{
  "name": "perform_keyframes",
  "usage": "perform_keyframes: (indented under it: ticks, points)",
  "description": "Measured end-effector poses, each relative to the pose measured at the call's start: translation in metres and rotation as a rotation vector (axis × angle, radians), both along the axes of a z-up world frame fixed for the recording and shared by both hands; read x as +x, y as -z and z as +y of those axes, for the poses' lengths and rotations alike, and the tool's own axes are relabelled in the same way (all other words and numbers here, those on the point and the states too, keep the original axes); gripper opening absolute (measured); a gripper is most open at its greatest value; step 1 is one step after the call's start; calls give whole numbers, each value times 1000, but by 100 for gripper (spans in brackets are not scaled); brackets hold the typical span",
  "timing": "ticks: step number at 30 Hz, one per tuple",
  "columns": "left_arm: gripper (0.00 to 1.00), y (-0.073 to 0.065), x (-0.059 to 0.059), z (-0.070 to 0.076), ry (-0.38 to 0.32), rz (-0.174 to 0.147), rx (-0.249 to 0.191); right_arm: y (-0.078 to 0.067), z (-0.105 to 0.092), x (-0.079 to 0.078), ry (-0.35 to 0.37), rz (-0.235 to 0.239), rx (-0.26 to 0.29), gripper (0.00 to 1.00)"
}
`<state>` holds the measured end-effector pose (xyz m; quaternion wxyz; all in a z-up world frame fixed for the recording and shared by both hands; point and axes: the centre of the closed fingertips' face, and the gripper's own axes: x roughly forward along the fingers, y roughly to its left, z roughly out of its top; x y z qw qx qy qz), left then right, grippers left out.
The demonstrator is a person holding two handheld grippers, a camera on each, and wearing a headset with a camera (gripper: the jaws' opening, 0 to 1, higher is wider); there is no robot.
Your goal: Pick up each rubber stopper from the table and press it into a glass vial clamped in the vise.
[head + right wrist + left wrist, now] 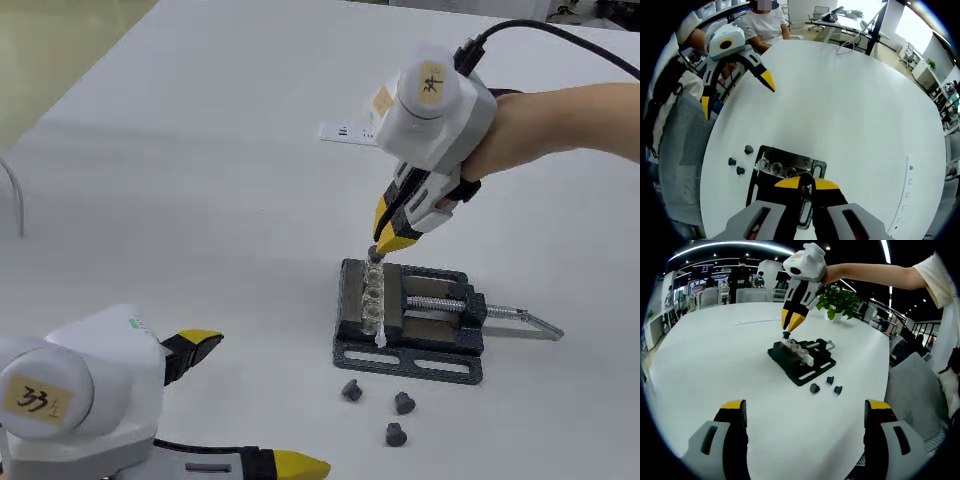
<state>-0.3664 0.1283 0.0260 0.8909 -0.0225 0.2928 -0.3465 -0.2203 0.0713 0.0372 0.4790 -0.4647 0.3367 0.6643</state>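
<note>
R claw point(385, 245): jaws pinched nearly together on a stopper point(375, 255), atop the far-end one of the vials point(372, 298) in the vise point(440, 335).
L claw point(250, 400): jaws wide apart, empty.
Spare stoppers point(396, 434): three loose on the table point(200, 150), just beside the vise.
Handling: rubber is prob. light, soft and grippy, so pinch the wide top. Glass is fragile, so press straight.
Hidden: can't tell how deep the stopper sits.

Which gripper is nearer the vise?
Right. The right gripper has its closed tips just above the end vial in the vise; the left gripper hangs open, well off toward the person, apart from it.
</note>
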Motion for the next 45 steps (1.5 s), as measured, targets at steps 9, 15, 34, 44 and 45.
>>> perform_keyframes:
  ticks: [9, 15, 34, 44, 45]
  points:
    - [97, 1, 1, -1, 0, 2, -6, 4, -1, 1, -2, 6, -6, 2]
    - [97, 2, 0, -1, 1, 8, -10, 4, 0, 1, -3, 34, -21, 1]
    - [97, 6, -1, -4, 4, 21, -24, 6, 2, 3, 19, 103, -90, 0]
    - [97, 9, -2, -13, 3, 31, -46, 7, 4, 2, 15, 81, -157, 1]
    - [97, 10, -2, -14, 1, 32, -50, 8, 4, 1, 15, 74, -165, 0]
